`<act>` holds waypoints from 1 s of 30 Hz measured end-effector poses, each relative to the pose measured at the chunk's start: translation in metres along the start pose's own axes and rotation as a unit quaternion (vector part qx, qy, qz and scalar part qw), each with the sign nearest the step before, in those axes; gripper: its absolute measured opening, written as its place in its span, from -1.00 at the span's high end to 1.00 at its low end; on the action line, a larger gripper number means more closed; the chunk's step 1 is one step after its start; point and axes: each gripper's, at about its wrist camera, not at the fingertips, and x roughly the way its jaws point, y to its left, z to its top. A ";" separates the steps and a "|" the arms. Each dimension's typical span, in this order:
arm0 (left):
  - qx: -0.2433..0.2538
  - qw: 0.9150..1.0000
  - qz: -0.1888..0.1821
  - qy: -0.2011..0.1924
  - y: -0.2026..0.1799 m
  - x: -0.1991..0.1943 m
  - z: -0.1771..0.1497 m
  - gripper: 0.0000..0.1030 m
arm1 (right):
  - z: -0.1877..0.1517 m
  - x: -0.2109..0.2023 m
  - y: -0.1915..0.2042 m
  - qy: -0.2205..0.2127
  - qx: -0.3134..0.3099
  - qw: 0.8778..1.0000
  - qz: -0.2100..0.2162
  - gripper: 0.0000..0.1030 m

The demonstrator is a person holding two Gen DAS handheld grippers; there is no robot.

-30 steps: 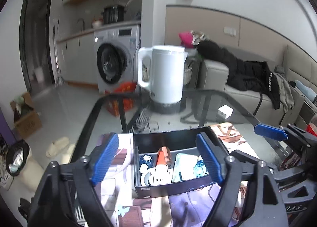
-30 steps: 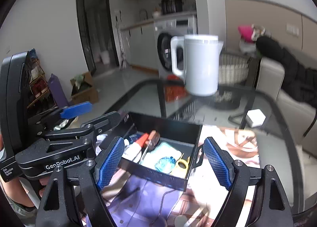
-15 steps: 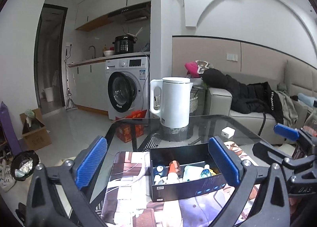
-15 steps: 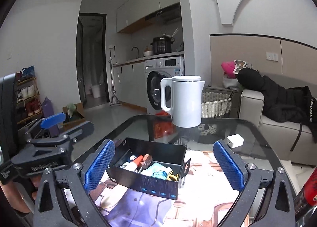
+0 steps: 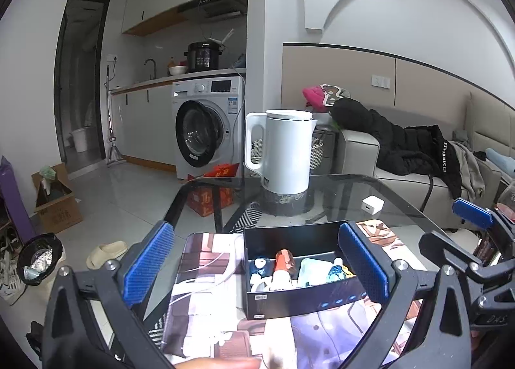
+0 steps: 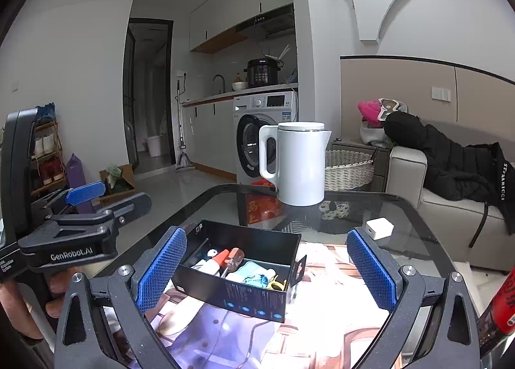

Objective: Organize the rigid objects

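Left wrist view shows the left gripper (image 5: 257, 267) with jaws spread wide, empty, ribbed blue pads framing a matte black rectangular box (image 5: 299, 272) of small items on the glass bench (image 5: 402, 205). Right gripper (image 6: 267, 266) likewise gapes empty; "GenRobot.AI" marks the other tool, behind stands a smooth white kettle (image 6: 301, 163)

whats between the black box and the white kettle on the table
Only bare glass table between the black box and white kettle; the right wrist view shows it best.
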 end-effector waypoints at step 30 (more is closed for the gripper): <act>0.002 1.000 -0.009 -0.003 -0.014 0.002 0.003 -1.00 | -0.001 -0.001 -0.003 0.006 0.001 1.000 -0.005 -0.98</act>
